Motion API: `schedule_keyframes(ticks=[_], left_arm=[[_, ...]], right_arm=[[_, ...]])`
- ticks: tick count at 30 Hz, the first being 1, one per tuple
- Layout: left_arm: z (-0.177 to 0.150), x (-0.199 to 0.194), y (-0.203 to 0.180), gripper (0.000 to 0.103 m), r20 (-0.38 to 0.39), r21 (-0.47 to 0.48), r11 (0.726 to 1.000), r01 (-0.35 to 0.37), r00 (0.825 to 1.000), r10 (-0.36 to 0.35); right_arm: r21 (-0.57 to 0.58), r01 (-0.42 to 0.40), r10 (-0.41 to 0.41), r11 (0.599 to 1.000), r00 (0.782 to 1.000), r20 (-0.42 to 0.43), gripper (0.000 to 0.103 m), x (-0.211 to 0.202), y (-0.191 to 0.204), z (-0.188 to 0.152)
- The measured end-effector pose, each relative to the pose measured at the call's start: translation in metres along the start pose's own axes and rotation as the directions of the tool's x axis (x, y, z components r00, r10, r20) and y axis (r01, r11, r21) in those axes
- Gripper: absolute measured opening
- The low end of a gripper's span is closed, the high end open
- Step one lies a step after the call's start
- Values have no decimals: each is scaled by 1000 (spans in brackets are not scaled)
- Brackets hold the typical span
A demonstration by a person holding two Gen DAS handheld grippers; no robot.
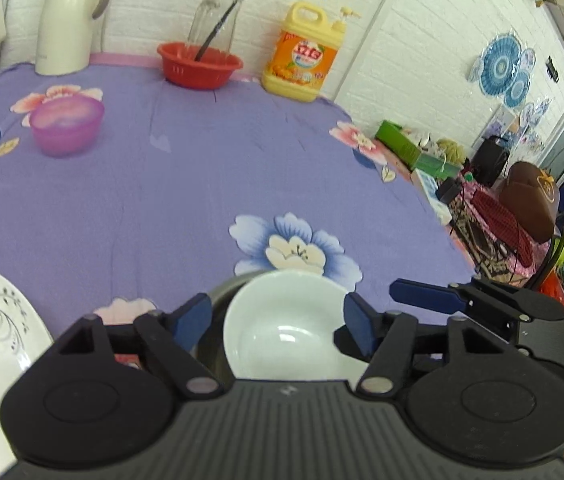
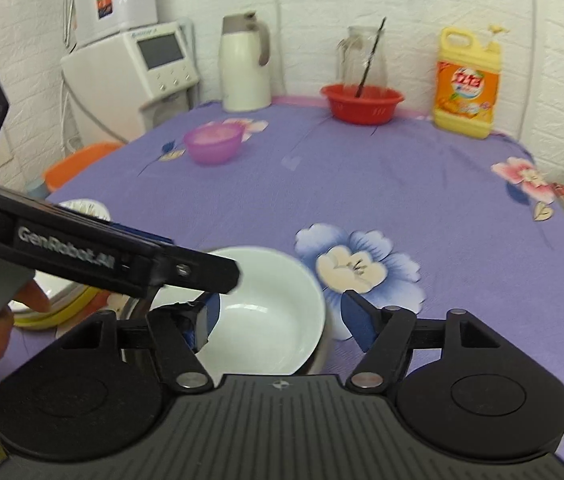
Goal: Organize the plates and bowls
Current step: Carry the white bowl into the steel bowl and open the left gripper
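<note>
Two nested bowls near the table's front edge: glossy white ceramic bowl (image 1: 282,320) inside a dull steel one (image 1: 218,300), between the parted pads of the left gripper (image 1: 276,322), untouched. Seen from the right wrist, right gripper (image 2: 278,318) spread wide around the same white bowl, empty; red plastic basket (image 2: 362,104) holding a glass jar.

Bright even daylight, soft shadows; strong fisheye bend at edges, slight motion blur, dark corners.

Purple floral-clothed table (image 2: 362,184), pink bowl (image 2: 213,145), red basin (image 2: 362,104), detergent jug (image 2: 467,84), thermos (image 2: 244,68)
</note>
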State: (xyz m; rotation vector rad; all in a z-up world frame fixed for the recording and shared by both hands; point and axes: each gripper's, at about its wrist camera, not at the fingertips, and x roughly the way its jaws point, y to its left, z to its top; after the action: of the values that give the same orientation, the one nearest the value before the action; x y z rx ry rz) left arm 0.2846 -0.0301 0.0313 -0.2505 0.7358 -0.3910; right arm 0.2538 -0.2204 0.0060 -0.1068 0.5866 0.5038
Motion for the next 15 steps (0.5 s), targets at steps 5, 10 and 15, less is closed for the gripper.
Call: schedule_keyframes(ticks=[5,10,15], left_arm=[[3,0,4,66,8,-11,1000,-11,1000,11],[6,1,18,66,9,-39,999,-29,1000,29],[15,-1,35,67,20,-46,996,-80,997,80]], right_arm=[[73,20,-21,997,1000,23,103,2,-15,0],[130,4,-5,991,1000,9,103,11,-23,-4],[144,-8,8,990,1000,1,103,17,-25,-1]])
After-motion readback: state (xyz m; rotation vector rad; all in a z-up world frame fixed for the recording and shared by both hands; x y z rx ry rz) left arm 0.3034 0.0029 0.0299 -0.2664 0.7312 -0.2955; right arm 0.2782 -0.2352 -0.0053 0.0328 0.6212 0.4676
